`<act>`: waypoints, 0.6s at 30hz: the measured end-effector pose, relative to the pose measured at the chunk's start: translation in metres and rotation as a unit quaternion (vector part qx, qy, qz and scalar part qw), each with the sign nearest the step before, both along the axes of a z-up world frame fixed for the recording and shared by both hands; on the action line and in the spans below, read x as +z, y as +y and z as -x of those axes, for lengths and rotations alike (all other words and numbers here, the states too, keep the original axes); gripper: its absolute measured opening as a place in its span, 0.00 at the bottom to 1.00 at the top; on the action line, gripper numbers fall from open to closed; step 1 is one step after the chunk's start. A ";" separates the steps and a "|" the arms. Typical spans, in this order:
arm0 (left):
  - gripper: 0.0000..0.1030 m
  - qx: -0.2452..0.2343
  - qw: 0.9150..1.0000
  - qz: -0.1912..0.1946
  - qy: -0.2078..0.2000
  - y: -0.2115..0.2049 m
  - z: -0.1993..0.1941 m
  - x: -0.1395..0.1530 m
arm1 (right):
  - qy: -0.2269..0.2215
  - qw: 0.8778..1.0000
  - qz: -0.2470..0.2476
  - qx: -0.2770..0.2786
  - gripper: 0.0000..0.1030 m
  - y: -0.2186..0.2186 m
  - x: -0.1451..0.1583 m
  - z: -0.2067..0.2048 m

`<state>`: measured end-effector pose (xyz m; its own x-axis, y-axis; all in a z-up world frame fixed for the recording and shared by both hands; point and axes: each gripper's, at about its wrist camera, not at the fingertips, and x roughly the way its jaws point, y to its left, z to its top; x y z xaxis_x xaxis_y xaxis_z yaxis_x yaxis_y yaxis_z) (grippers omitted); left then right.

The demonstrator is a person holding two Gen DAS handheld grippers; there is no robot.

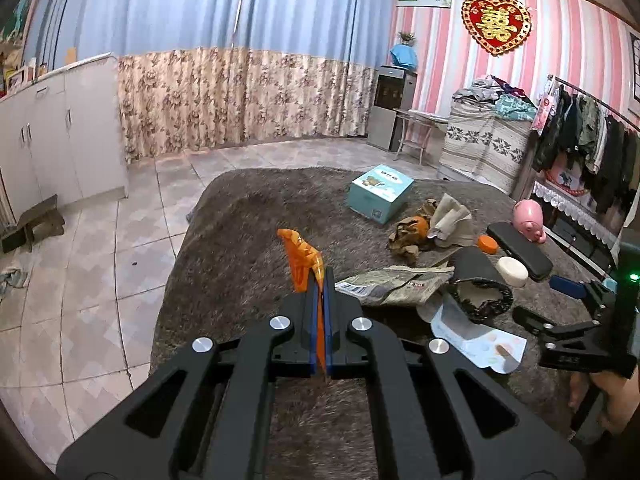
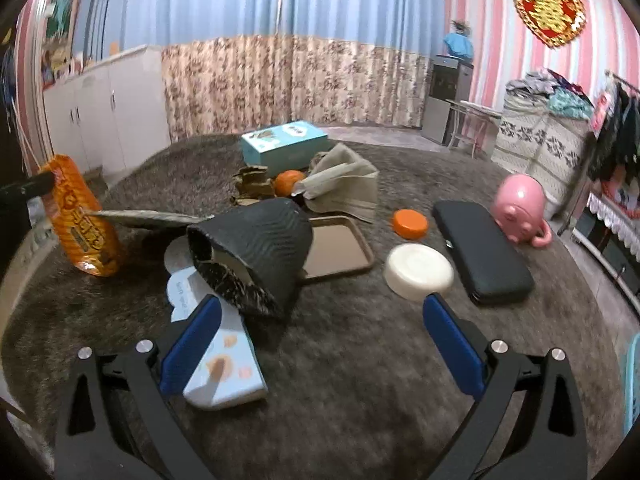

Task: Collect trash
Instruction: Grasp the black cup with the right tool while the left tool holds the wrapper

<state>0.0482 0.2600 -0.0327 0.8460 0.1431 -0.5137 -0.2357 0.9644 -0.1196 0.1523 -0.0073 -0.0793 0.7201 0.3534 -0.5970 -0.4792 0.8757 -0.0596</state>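
Gripping an orange wrapper (image 1: 303, 258), the left gripper (image 1: 319, 280) is busy; the right gripper (image 2: 320, 318), wide, faces the pale packet (image 2: 216, 364) lying near-left.

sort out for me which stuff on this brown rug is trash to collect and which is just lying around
Likely trash:
- orange snack wrapper, clamped in the left gripper
- crumpled newspaper
- crumpled brown paper
- printed white packet, by the open right gripper

Lying about, probably:
- pink piggy bank
- black case
- teal box
- brown tray
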 end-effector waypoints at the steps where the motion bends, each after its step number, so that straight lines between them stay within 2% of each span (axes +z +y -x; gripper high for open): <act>1: 0.00 -0.002 1.000 0.001 0.000 0.000 -0.001 -0.001 | 0.005 1.000 0.004 0.001 0.95 0.005 -0.002 -0.005; 3: 0.00 -0.007 1.000 0.000 -0.001 -0.002 -0.001 -0.001 | 0.018 1.000 0.003 0.003 0.93 0.011 -0.006 -0.013; 4: 0.00 -0.011 1.000 -0.001 -0.003 -0.004 -0.001 0.000 | 0.021 1.000 0.000 0.004 0.84 0.013 -0.007 -0.015; 5: 0.00 -0.014 1.000 -0.001 -0.005 -0.006 -0.001 0.001 | 0.023 1.000 -0.003 0.007 0.69 0.014 -0.007 -0.017; 8: 0.00 -0.024 1.000 -0.001 -0.014 -0.015 -0.003 0.008 | 0.033 0.999 -0.006 0.020 0.43 0.018 -0.007 -0.022; 9: 0.00 -0.028 0.999 -0.003 -0.018 -0.020 -0.004 0.013 | 0.034 0.999 -0.009 0.025 0.38 0.018 -0.006 -0.022; 10: 0.00 -0.032 0.999 -0.004 -0.023 -0.023 -0.004 0.017 | 0.034 0.999 -0.011 0.028 0.25 0.018 -0.006 -0.022; 14: 0.00 -0.052 0.998 -0.010 -0.042 -0.045 -0.006 0.036 | 0.016 0.999 -0.027 0.027 0.10 0.005 0.003 -0.015; 18: 0.00 -0.081 0.995 -0.013 -0.059 -0.072 -0.012 0.054 | -0.004 0.999 -0.037 0.011 0.10 -0.025 0.018 -0.009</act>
